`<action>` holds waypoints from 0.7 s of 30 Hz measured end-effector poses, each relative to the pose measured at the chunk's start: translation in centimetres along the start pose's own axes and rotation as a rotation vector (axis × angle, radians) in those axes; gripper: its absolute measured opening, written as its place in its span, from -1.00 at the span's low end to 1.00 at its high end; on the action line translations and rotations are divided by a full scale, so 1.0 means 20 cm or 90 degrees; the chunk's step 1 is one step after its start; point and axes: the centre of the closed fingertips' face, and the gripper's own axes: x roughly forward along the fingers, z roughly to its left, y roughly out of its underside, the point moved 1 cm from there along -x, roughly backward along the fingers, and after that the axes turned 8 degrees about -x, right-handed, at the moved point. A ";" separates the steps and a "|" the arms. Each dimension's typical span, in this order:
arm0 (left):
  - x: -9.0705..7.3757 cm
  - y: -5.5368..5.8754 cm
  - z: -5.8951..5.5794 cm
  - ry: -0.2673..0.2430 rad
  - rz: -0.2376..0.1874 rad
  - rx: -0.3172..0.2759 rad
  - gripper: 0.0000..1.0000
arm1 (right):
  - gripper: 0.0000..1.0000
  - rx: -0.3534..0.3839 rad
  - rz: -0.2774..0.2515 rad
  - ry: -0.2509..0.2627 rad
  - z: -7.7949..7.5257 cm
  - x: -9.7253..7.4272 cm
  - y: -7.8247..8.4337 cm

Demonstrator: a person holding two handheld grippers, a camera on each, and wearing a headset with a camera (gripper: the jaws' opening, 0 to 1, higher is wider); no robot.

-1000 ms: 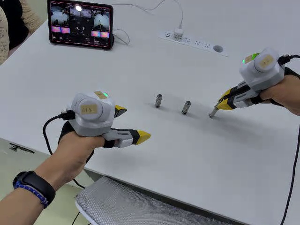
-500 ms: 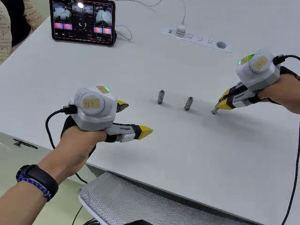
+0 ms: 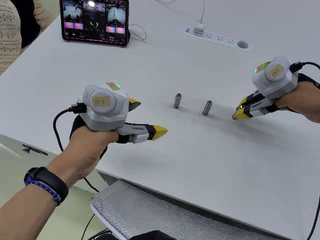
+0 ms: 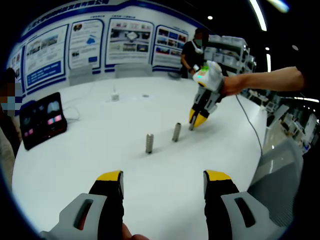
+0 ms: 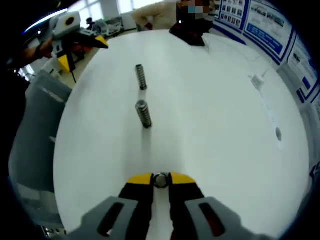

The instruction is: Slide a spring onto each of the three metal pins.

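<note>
The right gripper [image 3: 237, 114] sits lower than 1 second ago, pinching the 3rd spring [image 5: 160, 180] with less showing below its tips; seating looks nearly done. The left gripper [image 3: 147, 118] hovers spread and empty

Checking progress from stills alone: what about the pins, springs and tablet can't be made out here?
Third pin: right gripper view, only its top shows between the right gripper tips; any spring is hidden.
Left pin and middle pin: head view, too small to judge spring seating.
Tablet: head view, top cut off by the edge.
</note>
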 end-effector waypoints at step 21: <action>0.02 -0.06 -0.04 0.010 -0.011 -0.005 0.33 | -0.34 0.103 -0.043 0.035 0.02 -0.04 0.08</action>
